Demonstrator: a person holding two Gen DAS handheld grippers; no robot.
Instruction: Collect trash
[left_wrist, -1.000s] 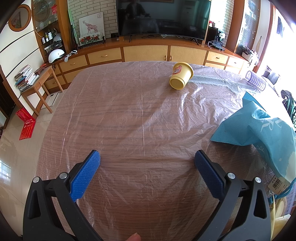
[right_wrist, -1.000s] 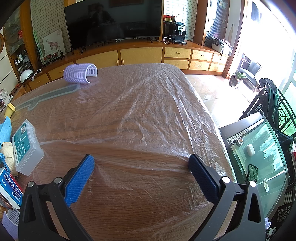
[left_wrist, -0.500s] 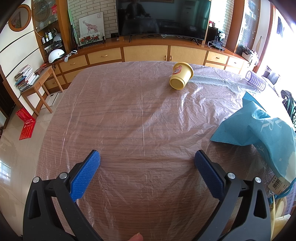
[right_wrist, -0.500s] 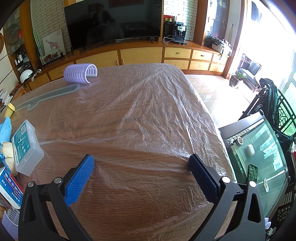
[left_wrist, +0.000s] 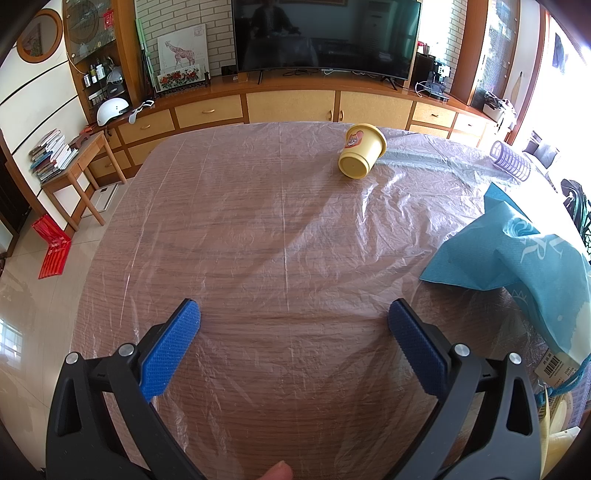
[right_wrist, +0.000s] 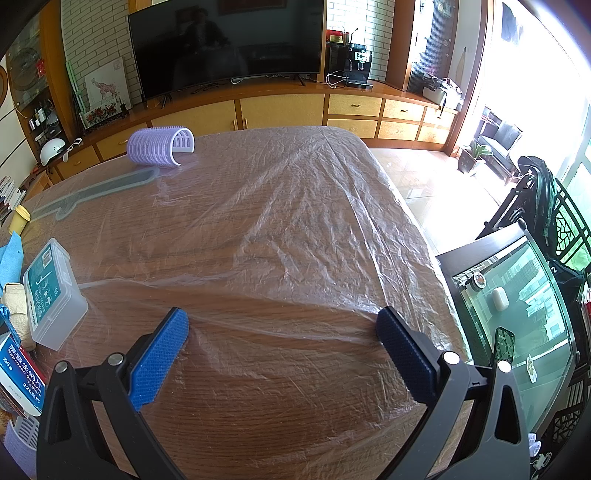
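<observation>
A yellow cup (left_wrist: 361, 151) lies on its side at the far end of the plastic-covered wooden table (left_wrist: 258, 229). A teal bag (left_wrist: 517, 251) sprawls at the right edge. My left gripper (left_wrist: 293, 310) hovers open over the near table, holding nothing. In the right wrist view a lilac ribbed roller (right_wrist: 159, 146) lies at the far left, a clear plastic box (right_wrist: 51, 293) with a teal label sits at the left, and a blue-and-white packet (right_wrist: 20, 380) is beside it. My right gripper (right_wrist: 282, 321) is open and empty over the near table.
A long grey-green flat strip (right_wrist: 99, 190) lies under the film near the roller. A TV and wooden cabinets (left_wrist: 295, 99) stand beyond the table. A glass-topped side table (right_wrist: 517, 310) stands to the right, and a small wooden desk (left_wrist: 74, 173) to the left.
</observation>
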